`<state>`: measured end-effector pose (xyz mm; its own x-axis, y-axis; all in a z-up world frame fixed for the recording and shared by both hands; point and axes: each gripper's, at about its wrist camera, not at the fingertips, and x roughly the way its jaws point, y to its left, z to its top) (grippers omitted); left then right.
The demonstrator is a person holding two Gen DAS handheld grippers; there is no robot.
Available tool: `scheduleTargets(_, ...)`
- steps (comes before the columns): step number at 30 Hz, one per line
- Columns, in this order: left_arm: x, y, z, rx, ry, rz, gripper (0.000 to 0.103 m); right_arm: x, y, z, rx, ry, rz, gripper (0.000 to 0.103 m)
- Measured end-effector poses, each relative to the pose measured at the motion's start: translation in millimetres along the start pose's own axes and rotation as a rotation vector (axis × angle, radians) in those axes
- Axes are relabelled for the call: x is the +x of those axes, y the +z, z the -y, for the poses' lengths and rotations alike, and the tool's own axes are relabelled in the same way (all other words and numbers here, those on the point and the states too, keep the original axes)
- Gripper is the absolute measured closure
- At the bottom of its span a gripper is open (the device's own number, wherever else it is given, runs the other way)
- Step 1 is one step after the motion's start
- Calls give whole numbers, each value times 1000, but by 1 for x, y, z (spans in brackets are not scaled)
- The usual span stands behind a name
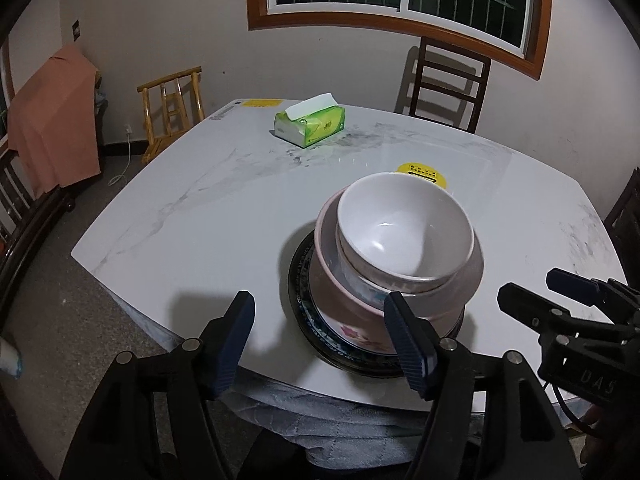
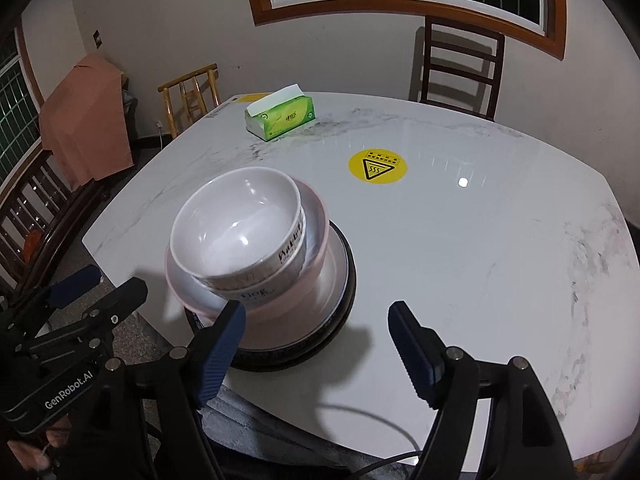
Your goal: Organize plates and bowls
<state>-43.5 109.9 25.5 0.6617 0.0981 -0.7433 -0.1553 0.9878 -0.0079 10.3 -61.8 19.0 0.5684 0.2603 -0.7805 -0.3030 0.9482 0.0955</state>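
- Left wrist view: the left gripper (image 1: 320, 340) hangs over the near edge of the white marble table (image 1: 208, 208), its two blue-padded fingers (image 1: 234, 344) spread wide with nothing between them.
- The right-hand finger of that pair stands in front of the stack of dishes; whether it touches the stack cannot be told.
- The stack sits near the table's front edge: a dark-rimmed plate (image 1: 320, 340) at the bottom, a pink bowl (image 1: 340, 292) on it, and a white bowl (image 1: 404, 228) nested on top, tilted slightly.
- The right gripper (image 1: 560, 296) shows at the right edge, its fingers apart and holding nothing, just beside the stack.
- A green tissue box (image 1: 310, 124) lies far back on the table, and a yellow sticker (image 1: 422, 172) peeks out behind the bowls.
- Right wrist view: the right gripper (image 2: 316, 344) is wide open and empty above the table (image 2: 480, 260), its left finger (image 2: 220, 344) in front of the plate's (image 2: 340, 280) near rim.
- The white bowl (image 2: 236, 224) carries dark lettering on its side and rests inside the pink bowl (image 2: 316, 216).
- The left gripper (image 2: 92, 284) appears at the left edge, open, beside the stack.
- The tissue box (image 2: 280, 116) and yellow warning sticker (image 2: 378, 164) lie beyond, well apart from the dishes.
- A dark wooden chair (image 2: 460, 68) stands behind the table.
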Motion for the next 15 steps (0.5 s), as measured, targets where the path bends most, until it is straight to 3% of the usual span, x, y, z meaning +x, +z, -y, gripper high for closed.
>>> scheduleTargets(15,-3,-3,13,19,-5,-2,37,-2,-12,3,1,0,-3,27)
